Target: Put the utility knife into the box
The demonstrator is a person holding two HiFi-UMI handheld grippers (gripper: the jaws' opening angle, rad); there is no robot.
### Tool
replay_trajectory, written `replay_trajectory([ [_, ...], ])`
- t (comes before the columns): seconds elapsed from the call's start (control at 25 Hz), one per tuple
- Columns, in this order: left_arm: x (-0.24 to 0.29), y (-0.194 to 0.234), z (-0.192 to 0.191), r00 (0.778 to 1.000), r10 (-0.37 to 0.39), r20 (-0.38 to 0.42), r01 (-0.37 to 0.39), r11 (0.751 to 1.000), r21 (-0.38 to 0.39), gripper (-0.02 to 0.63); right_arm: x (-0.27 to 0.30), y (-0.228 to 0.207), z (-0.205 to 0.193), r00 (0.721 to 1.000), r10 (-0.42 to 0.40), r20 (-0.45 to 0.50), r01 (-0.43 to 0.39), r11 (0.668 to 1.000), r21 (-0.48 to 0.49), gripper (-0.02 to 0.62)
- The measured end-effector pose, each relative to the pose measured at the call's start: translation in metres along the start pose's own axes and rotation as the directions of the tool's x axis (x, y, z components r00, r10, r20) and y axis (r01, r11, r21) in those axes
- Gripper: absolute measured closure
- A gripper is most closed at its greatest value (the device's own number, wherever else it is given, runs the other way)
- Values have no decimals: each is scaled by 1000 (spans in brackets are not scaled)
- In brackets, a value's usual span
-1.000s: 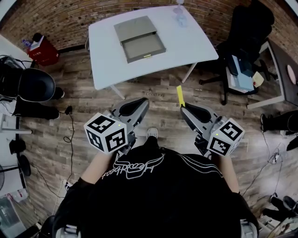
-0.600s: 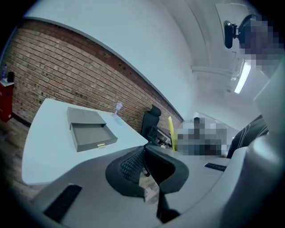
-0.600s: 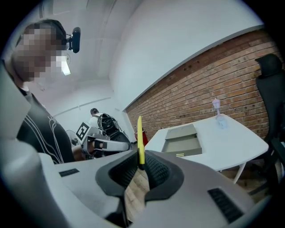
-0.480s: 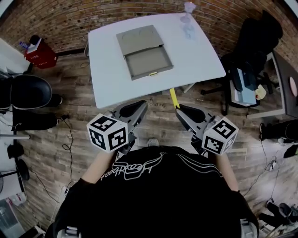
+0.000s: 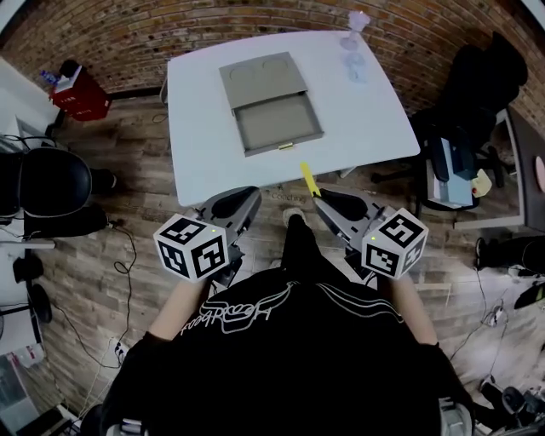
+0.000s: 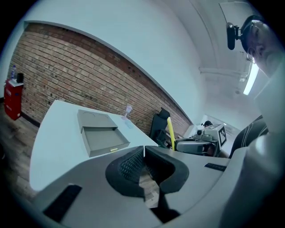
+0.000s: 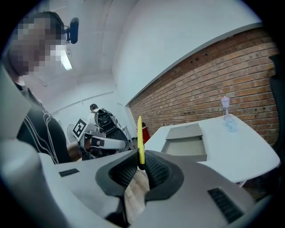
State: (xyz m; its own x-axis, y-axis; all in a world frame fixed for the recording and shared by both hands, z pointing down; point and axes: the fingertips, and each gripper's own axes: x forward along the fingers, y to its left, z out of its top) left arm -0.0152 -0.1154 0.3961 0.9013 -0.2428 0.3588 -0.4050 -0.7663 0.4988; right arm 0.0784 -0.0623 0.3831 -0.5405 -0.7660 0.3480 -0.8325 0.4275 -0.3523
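A yellow utility knife (image 5: pixel 307 180) (image 7: pixel 140 139) sticks out forward from my right gripper (image 5: pixel 317 197) (image 7: pixel 141 165), whose jaws are shut on its near end. The grey box (image 5: pixel 272 105) (image 7: pixel 186 143) lies on the white table (image 5: pixel 196 128) with its drawer pulled out toward me and a small yellow tab on its front edge. The knife tip hangs just short of the table's near edge. My left gripper (image 5: pixel 251 198) (image 6: pixel 143 153) is held beside it over the floor, jaws shut with nothing between them. In the left gripper view the box (image 6: pixel 98 132) and the knife (image 6: pixel 170 132) both show.
A clear glass (image 5: pixel 355 20) and a small clear item stand at the table's far right corner. A black office chair (image 5: pixel 477 94) stands to the right, another black chair (image 5: pixel 51 179) to the left, and a red box (image 5: pixel 78 92) sits by the brick wall.
The table and box have come closer as the person walks forward. Both grippers have moved toward the table's near edge; the knife stays in the right jaws.
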Motion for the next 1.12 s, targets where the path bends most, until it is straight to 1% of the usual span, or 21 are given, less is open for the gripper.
replay_trajectory([
  [0.24, 8, 28, 12, 997, 70, 19, -69, 996, -47, 571, 35, -29, 11, 998, 50, -43, -51, 999, -4, 545],
  [0.44, 25, 56, 24, 993, 116, 14, -114, 989, -91, 572, 72, -59, 21, 991, 91, -95, -91, 996, 1, 545],
  [0.56, 38, 69, 34, 990, 137, 24, -133, 984, -120, 571, 91, -76, 28, 984, 107, -142, -111, 994, -24, 545],
  [0.68, 51, 81, 44, 988, 150, 31, -145, 980, -135, 572, 110, -95, 37, 977, 102, -189, -118, 991, -71, 543],
  [0.84, 61, 95, 56, 984, 173, 32, -166, 976, -142, 572, 135, -114, 43, 963, 102, -250, -136, 983, -125, 543],
  [0.96, 61, 109, 66, 977, 210, 44, -201, 968, -148, 571, 152, -124, 42, 951, 112, -289, -161, 975, -152, 543],
  [1.12, 60, 124, 72, 963, 262, 56, -250, 954, -164, 571, 173, -139, 33, 924, 119, -363, -198, 962, -190, 543],
])
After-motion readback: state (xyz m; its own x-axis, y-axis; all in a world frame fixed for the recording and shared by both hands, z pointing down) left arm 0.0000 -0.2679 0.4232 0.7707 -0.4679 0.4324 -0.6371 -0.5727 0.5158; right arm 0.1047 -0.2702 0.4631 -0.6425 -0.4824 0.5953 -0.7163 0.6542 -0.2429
